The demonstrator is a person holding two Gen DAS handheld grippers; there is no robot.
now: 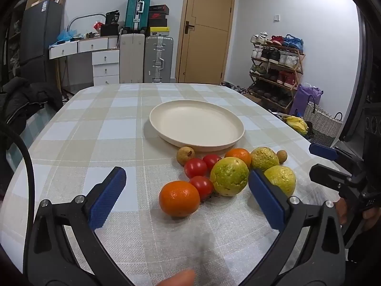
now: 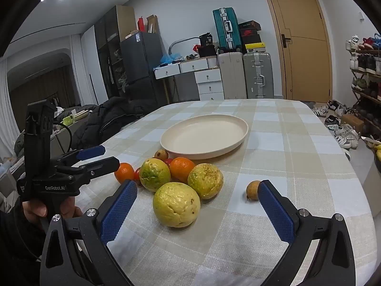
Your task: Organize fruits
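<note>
The fruits [image 1: 226, 169] lie clustered on the checked tablecloth [image 1: 95, 128] just in front of the empty cream plate [image 1: 166, 128], one small brown fruit [image 2: 253, 190] apart to the right. Both grippers tilt downward over the near edge: the left gripper [image 1: 188, 190] spread wide around a glossy orange [image 1: 179, 198], the right gripper [image 2: 197, 205] spread wide around a bumpy yellow-green guava [image 2: 176, 204], neither touching.

teal suitcase [image 1: 138, 7] atop pale cases by wooden door [image 1: 204, 29]; shoe rack [image 1: 276, 69] right.
</note>
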